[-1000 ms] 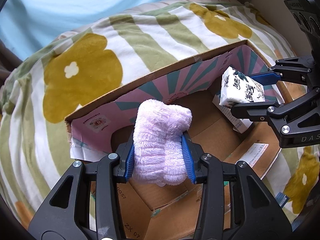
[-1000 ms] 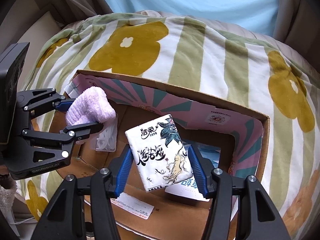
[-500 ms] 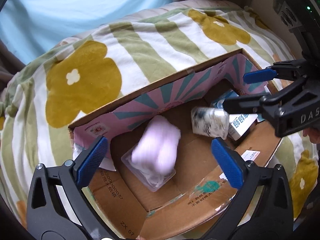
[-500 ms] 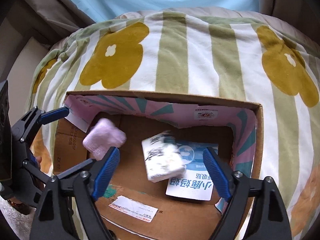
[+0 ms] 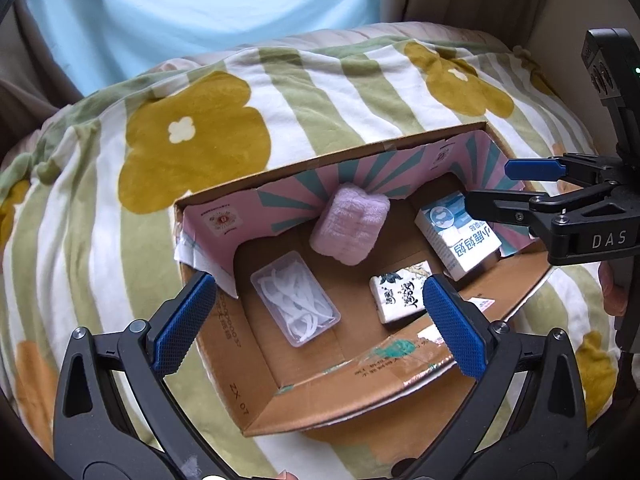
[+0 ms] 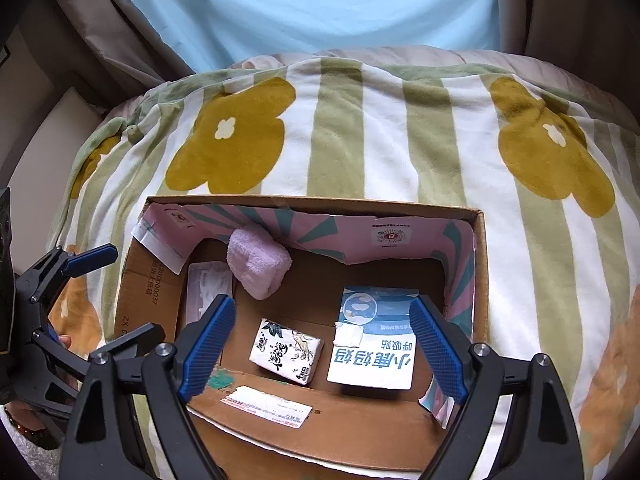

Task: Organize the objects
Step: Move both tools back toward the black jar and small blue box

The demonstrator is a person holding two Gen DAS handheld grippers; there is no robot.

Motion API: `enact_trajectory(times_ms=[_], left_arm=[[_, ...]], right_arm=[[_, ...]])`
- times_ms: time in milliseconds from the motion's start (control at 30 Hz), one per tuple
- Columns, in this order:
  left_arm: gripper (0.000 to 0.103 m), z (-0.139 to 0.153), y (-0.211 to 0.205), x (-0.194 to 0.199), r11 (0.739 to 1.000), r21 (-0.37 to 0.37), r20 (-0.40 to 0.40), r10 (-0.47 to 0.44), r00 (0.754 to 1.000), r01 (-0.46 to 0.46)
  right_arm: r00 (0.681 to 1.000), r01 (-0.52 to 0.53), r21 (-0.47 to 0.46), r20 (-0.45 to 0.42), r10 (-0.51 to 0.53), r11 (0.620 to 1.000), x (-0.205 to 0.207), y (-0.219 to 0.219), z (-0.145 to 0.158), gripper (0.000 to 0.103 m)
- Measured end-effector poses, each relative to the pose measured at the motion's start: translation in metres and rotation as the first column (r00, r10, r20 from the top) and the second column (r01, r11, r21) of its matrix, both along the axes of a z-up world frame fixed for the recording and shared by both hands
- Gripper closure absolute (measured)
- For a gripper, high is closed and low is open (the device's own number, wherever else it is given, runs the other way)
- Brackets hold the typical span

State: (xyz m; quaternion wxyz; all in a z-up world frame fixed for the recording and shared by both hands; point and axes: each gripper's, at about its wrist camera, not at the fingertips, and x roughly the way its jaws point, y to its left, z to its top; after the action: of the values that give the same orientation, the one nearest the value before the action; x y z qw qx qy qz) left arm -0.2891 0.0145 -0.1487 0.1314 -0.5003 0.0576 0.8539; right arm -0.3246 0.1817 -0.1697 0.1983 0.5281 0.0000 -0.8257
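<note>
An open cardboard box [image 5: 224,216] [image 6: 478,264] lies on a flowered blanket. Inside it lie a pink fluffy towel [image 5: 350,226] [image 6: 258,264] against the far wall, a small printed tissue pack [image 5: 400,292] [image 6: 286,350], a blue and white box [image 5: 460,236] [image 6: 374,336] and a clear tray of white floss picks [image 5: 296,298] [image 6: 208,292]. My left gripper [image 5: 318,324] is open and empty above the box's near side. My right gripper [image 6: 320,346] is open and empty above the tissue pack and blue box; it also shows in the left wrist view [image 5: 504,186].
The green-striped blanket with yellow flowers [image 5: 192,148] [image 6: 360,132] surrounds the box. A light blue curtain [image 6: 308,4] and beige drapes hang behind. The box's near flap [image 5: 360,392] folds outward toward me.
Both grippers opened and pulled back upward. The pink towel and the tissue pack dropped out of them and now rest on the box floor.
</note>
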Motion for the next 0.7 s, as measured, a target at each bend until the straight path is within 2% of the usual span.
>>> enact_trajectory(times_ms=[167,300,433,700], left_arm=[[0.0,0.005,-0.006,0.014,0.999,0.019,-0.003,0.033,0.999,-0.033],[0.0,0.014,-0.01,0.026,0.998,0.032,-0.019,0.062,0.998,-0.061],[0.0,0.028,-0.012,0.039,0.996,0.033,-0.043,0.082,0.996,-0.08],[0.0,0.042,-0.011,0.078,0.991,0.063,0.005,0.118,0.993,-0.118]], right_arm=[[1.0,0.028,-0.017,-0.006,-0.028,0.999,0.01,0.006,0.005,0.016],[0.998,0.051,-0.001,-0.045,-0.051,0.999,0.022,0.01,0.015,0.016],[0.995,0.035,0.019,-0.091,-0.033,0.999,0.038,0.01,0.03,0.016],[0.991,0.004,0.033,-0.137,0.001,0.999,0.089,0.016,0.06,0.016]])
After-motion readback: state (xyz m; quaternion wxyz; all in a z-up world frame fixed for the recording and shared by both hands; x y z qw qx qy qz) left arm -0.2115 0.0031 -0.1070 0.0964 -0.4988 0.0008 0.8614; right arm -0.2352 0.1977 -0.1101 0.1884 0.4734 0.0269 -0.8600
